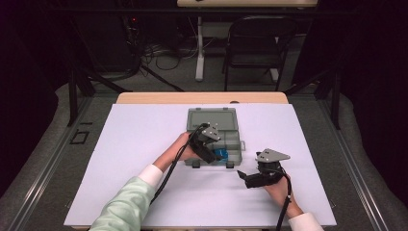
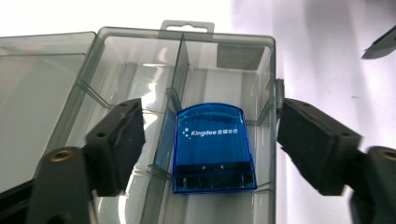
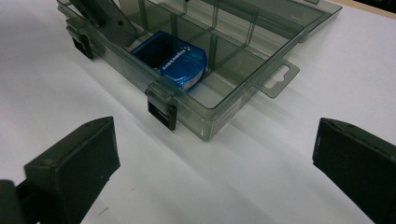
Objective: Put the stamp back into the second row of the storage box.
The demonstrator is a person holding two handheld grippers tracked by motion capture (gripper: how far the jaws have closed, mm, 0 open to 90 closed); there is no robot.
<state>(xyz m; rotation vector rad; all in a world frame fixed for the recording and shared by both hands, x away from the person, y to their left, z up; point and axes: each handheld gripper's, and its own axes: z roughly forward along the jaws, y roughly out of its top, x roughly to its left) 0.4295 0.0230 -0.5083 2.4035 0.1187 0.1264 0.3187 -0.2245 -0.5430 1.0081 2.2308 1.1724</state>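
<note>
Your left gripper [image 2: 210, 140] released over the blue stamp [image 2: 214, 148] lying in the grey organiser box [image 1: 231, 142] mid-tabletop, your right gripper [image 3: 212, 158] released, empty, toward the near edge.

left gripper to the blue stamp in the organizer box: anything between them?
Nothing visible. The left gripper hangs over the open box with jaws spread wide on either side of the blue stamp, clear of it. The stamp lies in a compartment beside a divider; the lid is folded back.
</note>
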